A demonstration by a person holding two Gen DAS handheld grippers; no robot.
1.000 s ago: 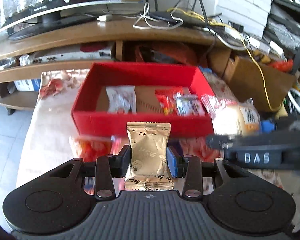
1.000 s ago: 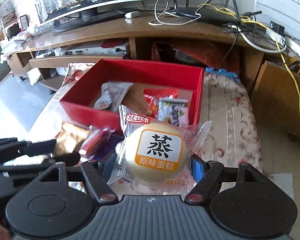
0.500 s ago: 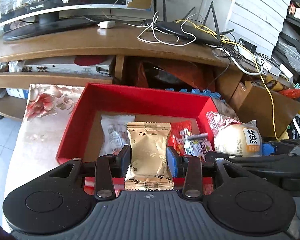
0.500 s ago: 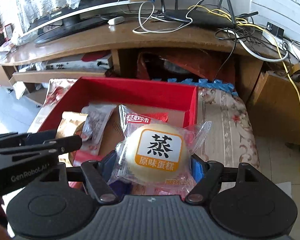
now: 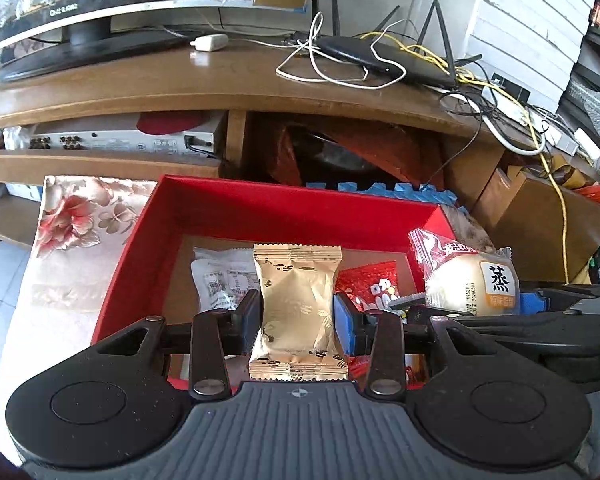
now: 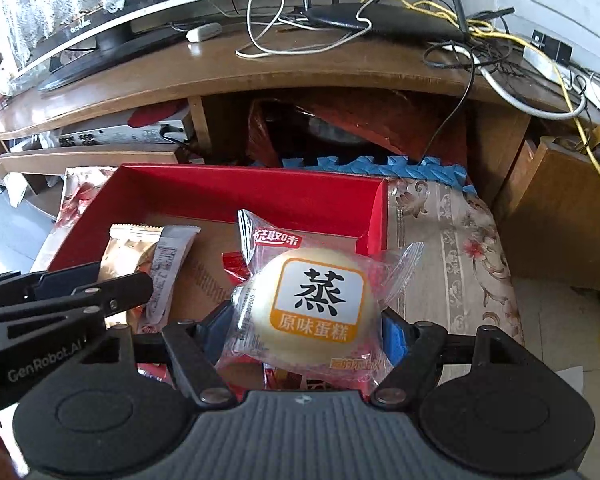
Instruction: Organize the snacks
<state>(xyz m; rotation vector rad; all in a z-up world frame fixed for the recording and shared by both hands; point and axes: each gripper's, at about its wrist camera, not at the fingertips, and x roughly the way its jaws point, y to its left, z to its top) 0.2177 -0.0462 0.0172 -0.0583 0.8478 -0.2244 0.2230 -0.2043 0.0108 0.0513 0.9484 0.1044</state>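
Note:
My left gripper (image 5: 298, 316) is shut on a gold foil snack packet (image 5: 296, 304), held upright above the near part of the red box (image 5: 292, 210). My right gripper (image 6: 308, 326) is shut on a clear-wrapped round steamed cake (image 6: 312, 304) over the right half of the same red box (image 6: 252, 192). The cake (image 5: 472, 288) shows at the right in the left wrist view. The gold packet (image 6: 126, 256) appears at the left in the right wrist view. Inside the box lie a white packet (image 5: 220, 280) and a red packet (image 5: 370, 286).
The box sits on a floral cloth (image 5: 76, 240) covering a low table. Behind stands a wooden TV stand (image 5: 220, 88) with a monitor, a router and tangled cables (image 5: 340, 64). A brown cardboard box (image 5: 540, 216) stands at the right. Tiled floor lies at the left.
Both grippers have moved forward from in front of the red box to over it, each still holding its snack. The box now fills the lower middle of both views.

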